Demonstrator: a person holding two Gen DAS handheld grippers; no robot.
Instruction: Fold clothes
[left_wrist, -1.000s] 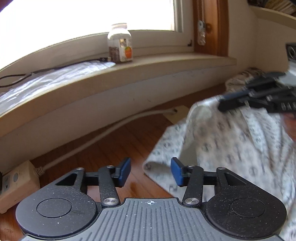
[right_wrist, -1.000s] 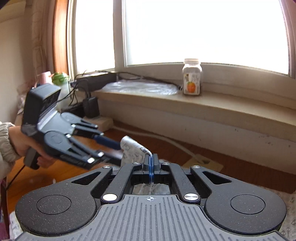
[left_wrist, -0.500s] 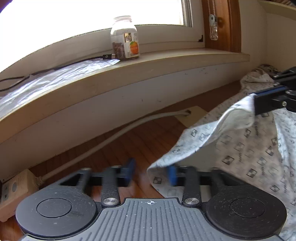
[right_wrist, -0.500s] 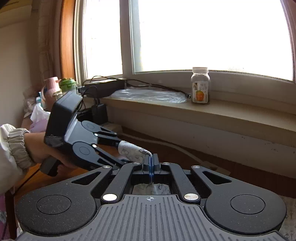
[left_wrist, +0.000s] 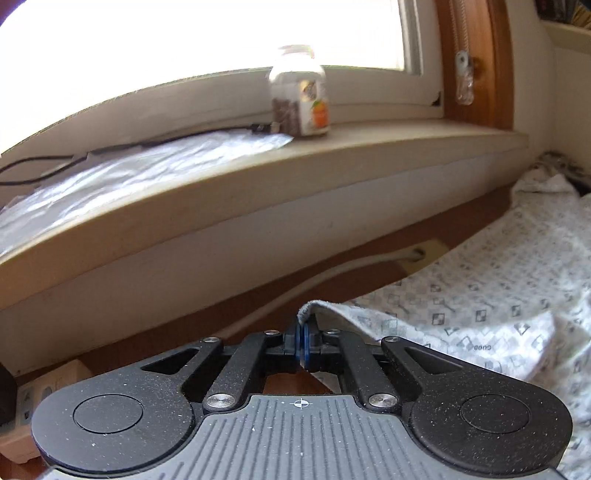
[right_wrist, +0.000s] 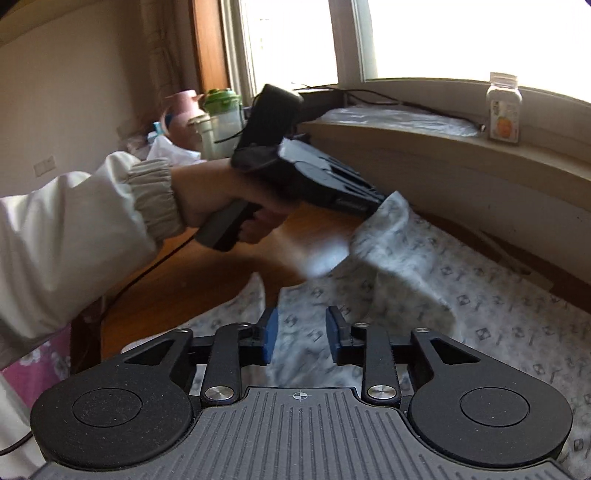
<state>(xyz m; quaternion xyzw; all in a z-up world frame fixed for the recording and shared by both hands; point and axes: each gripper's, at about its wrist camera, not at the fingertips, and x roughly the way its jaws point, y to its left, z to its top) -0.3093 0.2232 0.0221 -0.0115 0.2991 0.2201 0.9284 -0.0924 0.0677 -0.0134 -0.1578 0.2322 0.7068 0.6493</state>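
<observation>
Left tongs (left_wrist: 303, 338) pinch garment (left_wrist: 480, 306) edge; right tongs (right_wrist: 301, 341) just parted, empty.

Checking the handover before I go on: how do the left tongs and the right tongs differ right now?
The left tongs are shut on a raised edge of the patterned garment; the right tongs are open, their pads clear of the cloth. The left jaws have just been closing, the right jaws opening. Left lifts its corner; right only hangs above cloth lying flat. Both are black with blue pads.
</observation>
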